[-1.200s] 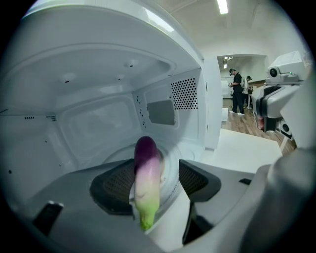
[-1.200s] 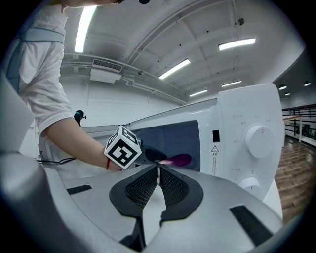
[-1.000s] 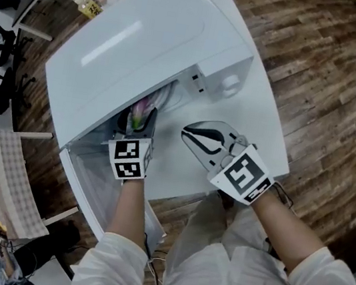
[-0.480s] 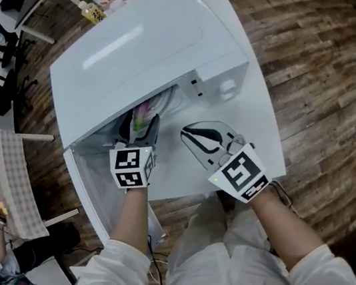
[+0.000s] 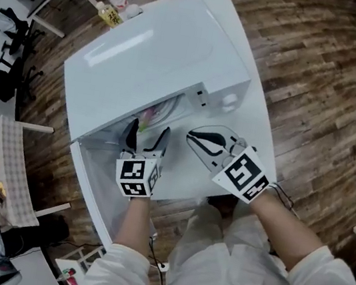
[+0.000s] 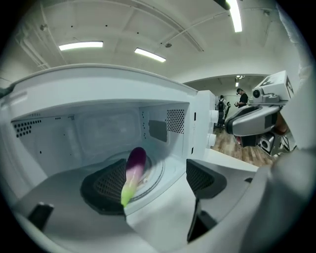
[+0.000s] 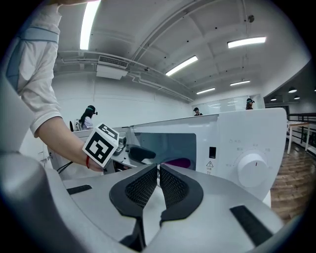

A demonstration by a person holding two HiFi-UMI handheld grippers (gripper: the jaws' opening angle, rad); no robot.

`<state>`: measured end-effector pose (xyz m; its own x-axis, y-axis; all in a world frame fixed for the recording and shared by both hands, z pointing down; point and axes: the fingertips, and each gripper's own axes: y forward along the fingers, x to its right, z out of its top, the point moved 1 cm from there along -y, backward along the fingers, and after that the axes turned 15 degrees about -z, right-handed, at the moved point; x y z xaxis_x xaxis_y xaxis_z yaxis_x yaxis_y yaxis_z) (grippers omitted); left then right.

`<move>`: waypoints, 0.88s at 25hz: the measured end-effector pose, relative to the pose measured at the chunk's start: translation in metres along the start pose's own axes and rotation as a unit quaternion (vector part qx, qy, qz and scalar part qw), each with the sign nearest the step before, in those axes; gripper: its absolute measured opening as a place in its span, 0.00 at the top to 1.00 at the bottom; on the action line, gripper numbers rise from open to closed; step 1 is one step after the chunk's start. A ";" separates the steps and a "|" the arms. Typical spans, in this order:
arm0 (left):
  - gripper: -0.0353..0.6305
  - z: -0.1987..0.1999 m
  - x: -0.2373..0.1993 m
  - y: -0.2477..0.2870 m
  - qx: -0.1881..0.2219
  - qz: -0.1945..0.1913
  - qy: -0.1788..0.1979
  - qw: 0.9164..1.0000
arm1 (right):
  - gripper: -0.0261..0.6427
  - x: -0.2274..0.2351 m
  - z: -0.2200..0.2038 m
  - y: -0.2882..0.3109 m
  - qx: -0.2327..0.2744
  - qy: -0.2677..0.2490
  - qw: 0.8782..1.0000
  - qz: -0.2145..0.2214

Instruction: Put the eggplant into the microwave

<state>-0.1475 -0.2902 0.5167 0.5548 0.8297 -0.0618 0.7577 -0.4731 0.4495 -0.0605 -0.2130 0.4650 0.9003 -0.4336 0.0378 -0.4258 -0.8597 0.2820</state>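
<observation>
Eggplant (image 6: 134,168) is inside the microwave (image 5: 152,53), purple at the top end and green at the bottom end. It sits over the round glass plate (image 6: 154,174) on the floor of the oven. The left gripper (image 5: 146,137) reaches in through the open front. Its two jaws are wide apart and opening more. The eggplant is between them, close by the left black pad, and the pads do not squeeze it. I cannot tell if it touches that pad. The microwave door (image 5: 98,186) is swung open on the person's left side. The right gripper (image 5: 196,136) is outside the oven, low over the white table (image 5: 267,143), in front of the side with the knob (image 7: 253,169). Its two jaws are pressed together and nothing is between them. From the right gripper view you can see a bit of purple through the open front, and the left hand with its black and white cube (image 7: 101,144) beside it. The microwave stands on the white table, and the floor (image 5: 337,77) around it is brown wood. Some people stand far back in the room.
</observation>
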 end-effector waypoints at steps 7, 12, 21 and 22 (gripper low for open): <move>0.38 0.009 0.027 -0.015 0.036 -0.006 -0.017 0.999 | 0.90 0.000 0.008 -0.006 0.002 -0.012 1.000 0.029; 0.41 0.018 0.051 -0.022 0.047 -0.009 -0.010 0.999 | 0.90 0.002 0.008 -0.014 0.003 -0.025 0.998 0.049; 0.76 0.035 0.081 -0.036 0.089 0.020 -0.023 0.996 | 0.90 0.004 0.015 -0.032 0.011 -0.034 0.997 0.074; 0.77 0.036 0.085 -0.037 0.091 0.020 -0.025 0.995 | 0.90 0.004 0.016 -0.035 0.013 -0.034 0.996 0.076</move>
<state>-0.1166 -0.2129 0.4627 0.5987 0.7955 -0.0937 0.7820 -0.5551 0.2832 -0.0431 -0.1893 0.4400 0.8175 -0.5757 0.0129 -0.5596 -0.7889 0.2538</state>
